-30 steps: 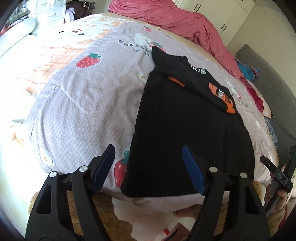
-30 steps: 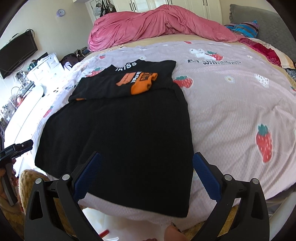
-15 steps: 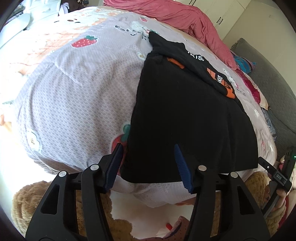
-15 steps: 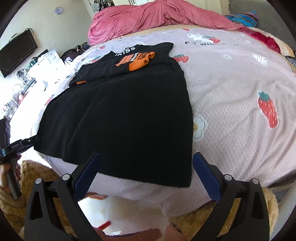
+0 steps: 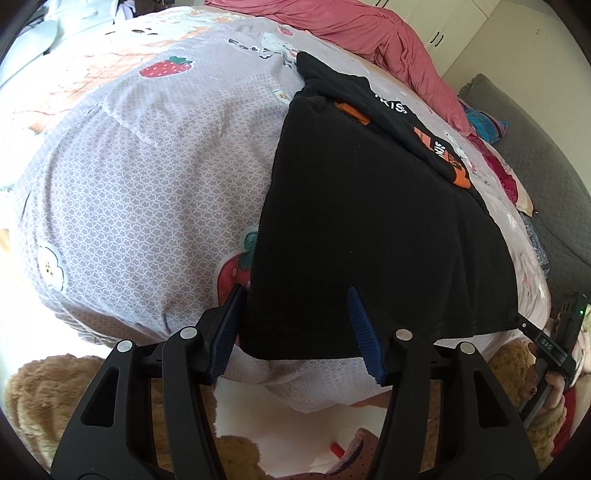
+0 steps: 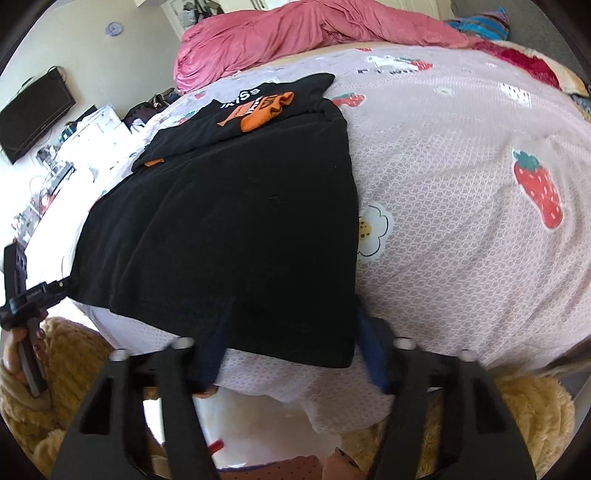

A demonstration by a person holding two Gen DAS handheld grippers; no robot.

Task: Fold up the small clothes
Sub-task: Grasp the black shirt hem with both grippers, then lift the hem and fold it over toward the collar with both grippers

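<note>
Left wrist view shows the left gripper (image 5: 295, 328) low over the near left corner of a black garment (image 5: 369, 229); that garment lies spread flat on a bedspread (image 5: 147, 192) printed with strawberries, its near hem at the bed's rounded front edge; the gripper's blue pads (image 5: 360, 328) stand apart, one just off the cloth's left edge and one over the black fabric, with the corner lying between them and no pinch visible; its jaws have just been closing. A second black garment with orange print (image 5: 439, 147) lies across the far end of the first. Right wrist view shows the right gripper (image 6: 291, 347) at the near right corner of the same black garment; its jaws have just been closing, and the blurred pads straddle the corner, one under the hem's dark edge and one just beside the right edge; whether they press the cloth I cannot tell. A pink duvet (image 6: 314, 33) is heaped at the far end of the bed; a dark television (image 6: 35, 110) hangs on the wall at left.
</note>
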